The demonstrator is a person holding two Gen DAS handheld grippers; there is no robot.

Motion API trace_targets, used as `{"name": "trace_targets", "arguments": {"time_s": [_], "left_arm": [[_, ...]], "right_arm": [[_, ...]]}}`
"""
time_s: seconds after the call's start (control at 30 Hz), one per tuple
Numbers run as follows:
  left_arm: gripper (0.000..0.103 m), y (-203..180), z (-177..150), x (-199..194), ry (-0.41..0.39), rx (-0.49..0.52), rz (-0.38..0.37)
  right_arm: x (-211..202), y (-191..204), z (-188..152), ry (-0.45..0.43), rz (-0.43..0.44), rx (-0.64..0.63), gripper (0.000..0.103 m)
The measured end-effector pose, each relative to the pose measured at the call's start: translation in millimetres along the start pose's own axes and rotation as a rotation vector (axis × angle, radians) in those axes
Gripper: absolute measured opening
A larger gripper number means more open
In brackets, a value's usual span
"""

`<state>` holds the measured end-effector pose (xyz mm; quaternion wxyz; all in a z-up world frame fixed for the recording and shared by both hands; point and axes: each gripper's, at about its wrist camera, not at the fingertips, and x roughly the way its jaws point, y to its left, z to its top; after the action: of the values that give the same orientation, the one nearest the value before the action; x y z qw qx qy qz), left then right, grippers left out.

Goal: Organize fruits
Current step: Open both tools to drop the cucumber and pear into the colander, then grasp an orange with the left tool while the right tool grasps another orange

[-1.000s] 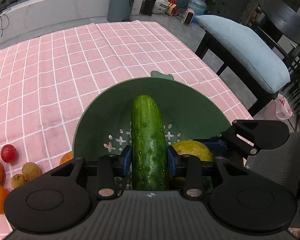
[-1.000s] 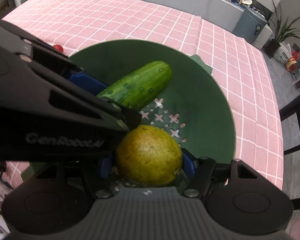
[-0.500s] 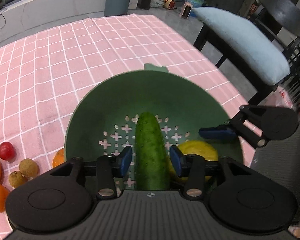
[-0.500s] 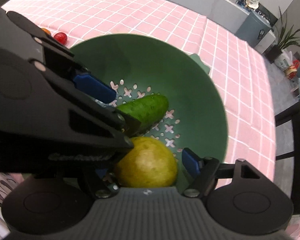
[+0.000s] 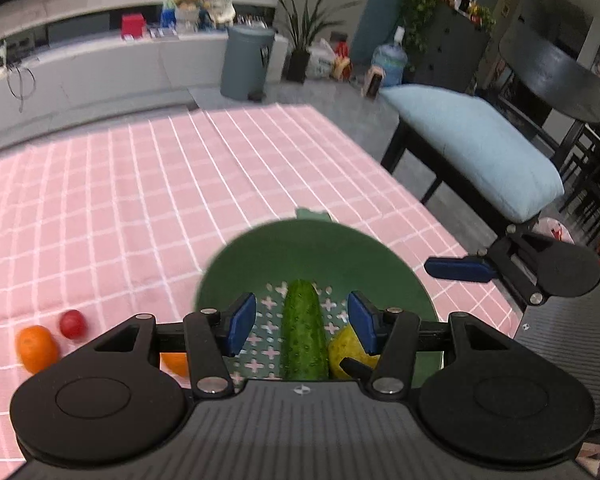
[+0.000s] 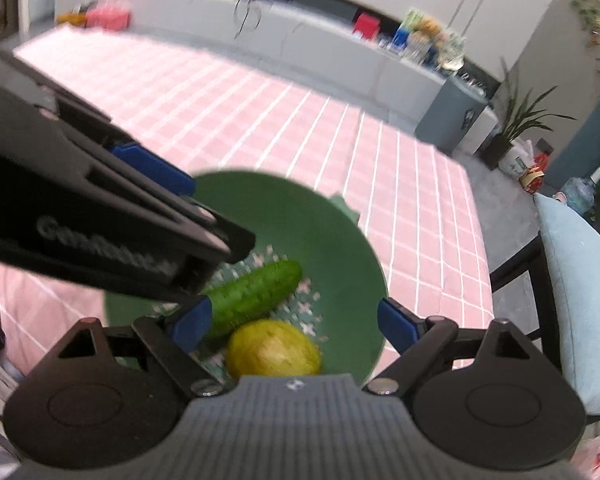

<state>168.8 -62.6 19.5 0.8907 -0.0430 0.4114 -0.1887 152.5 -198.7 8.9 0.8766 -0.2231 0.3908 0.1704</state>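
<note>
Pink checked cloth covered the tabletop (image 5: 148, 208), with a green colander (image 5: 260, 256) sitting near its edge. Cucumber (image 5: 303, 328) and yellow pear (image 6: 272, 348) lay side by side on the colander's holed bottom. Left tongs (image 5: 302, 322) had just been opening, jaws apart above the cucumber, not touching it. Right tongs (image 6: 296, 322) had just been opening too, wide over the pear. Oranges (image 5: 36, 348) and a small red fruit (image 5: 73, 323) sat on the cloth.

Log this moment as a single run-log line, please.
cucumber, pear: in green colander | left hand-held gripper, right hand-held gripper: just opened, empty
</note>
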Motion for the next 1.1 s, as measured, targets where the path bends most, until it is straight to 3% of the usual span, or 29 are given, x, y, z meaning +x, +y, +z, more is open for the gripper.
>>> {"name": "trace_targets", "arguments": {"time_s": [0.23, 0.47, 0.77, 0.97, 1.1], "left_arm": [[0.063, 14, 0, -43, -0.084, 0.013, 0.036], [0.063, 42, -12, -66, -0.105, 0.020, 0.084], [0.063, 102, -36, -64, -0.044, -0.053, 0.154], [0.063, 138, -53, -57, -0.011, -0.124, 0.134], [0.063, 153, -66, -52, 0.028, -0.132, 0.140]], "right_arm": [[-18, 14, 2, -0.125, 0.095, 0.166, 0.085], [-21, 43, 11, -0.175, 0.153, 0.215, 0.078], [-6, 82, 25, -0.162, 0.214, 0.163, 0.060], [6, 109, 34, -0.153, 0.223, 0.054, 0.049], [16, 123, 37, -0.139, 0.235, -0.012, 0.047]]}}
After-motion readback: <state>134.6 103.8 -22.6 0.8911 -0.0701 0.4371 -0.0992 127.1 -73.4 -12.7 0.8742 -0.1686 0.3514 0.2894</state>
